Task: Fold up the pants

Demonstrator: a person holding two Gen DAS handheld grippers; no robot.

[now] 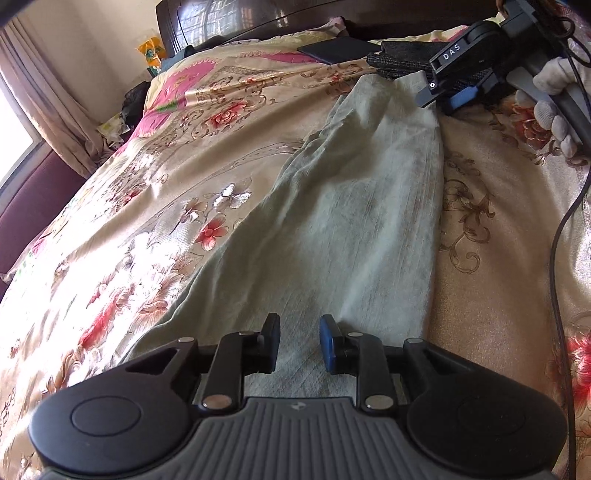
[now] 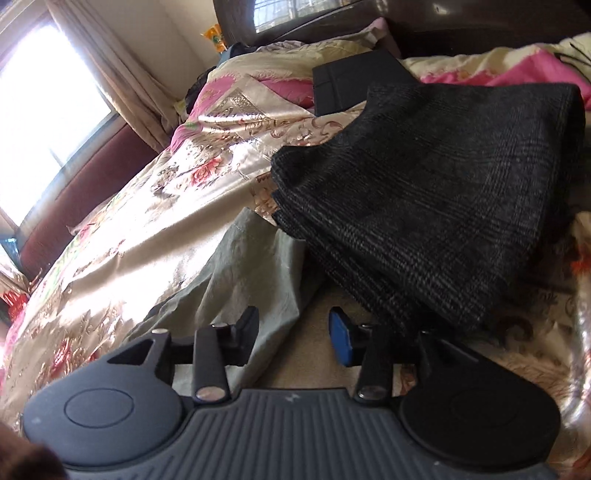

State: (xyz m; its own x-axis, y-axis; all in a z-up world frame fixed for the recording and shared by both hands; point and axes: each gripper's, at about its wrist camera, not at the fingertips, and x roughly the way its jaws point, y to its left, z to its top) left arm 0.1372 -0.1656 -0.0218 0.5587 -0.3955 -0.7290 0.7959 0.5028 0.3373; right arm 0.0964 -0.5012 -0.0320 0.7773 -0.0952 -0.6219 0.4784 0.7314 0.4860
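Note:
Pale green pants [image 1: 351, 203] lie lengthwise on a floral bedspread [image 1: 147, 221], one end near me and the other far up the bed. My left gripper [image 1: 299, 321] hovers over the near end, open, with the cloth lying flat under the gap. At the far end a white-gloved hand [image 1: 554, 99] holds my right gripper [image 1: 441, 99] low over the pants' right corner. In the right wrist view that gripper [image 2: 293, 314] stands open; the pants' edge [image 2: 255, 258] lies under its left finger and bare bedspread [image 2: 147, 206] shows in the gap.
A folded dark plaid garment [image 2: 443, 192] lies just right of and beyond the right gripper. A flat black case [image 2: 354, 81] rests behind it, below the dark headboard [image 1: 258, 18]. A black cable [image 1: 557, 258] trails down the right side. A curtain [image 1: 48, 103] hangs at left.

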